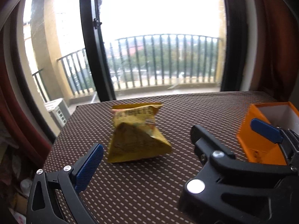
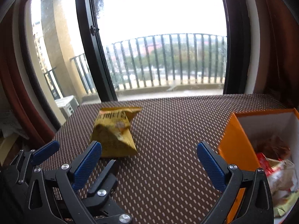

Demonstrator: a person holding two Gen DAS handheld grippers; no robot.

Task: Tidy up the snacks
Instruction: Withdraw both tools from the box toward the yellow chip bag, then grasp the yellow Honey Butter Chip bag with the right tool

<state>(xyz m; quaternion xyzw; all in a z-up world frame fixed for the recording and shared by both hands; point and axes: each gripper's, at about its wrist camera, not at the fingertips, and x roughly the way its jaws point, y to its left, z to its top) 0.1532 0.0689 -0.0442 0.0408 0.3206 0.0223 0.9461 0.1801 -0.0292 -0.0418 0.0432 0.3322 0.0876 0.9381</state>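
Yellow snack bag (image 1: pixel 136 134) stands crumpled mid-table (image 1: pixel 168 177), left of the orange box (image 2: pixel 237 145), which holds a few wrappers (image 2: pixel 276 168), blurred. Left gripper (image 1: pixel 145 147) and right gripper (image 2: pixel 149 160) both gape wide, holding nothing, just short of the bag.

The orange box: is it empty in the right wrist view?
No, the orange box already holds several snack packets against its white inner wall.

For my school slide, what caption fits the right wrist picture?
Open right gripper faces a yellow snack bag on the dotted table, beside an orange box holding snacks.
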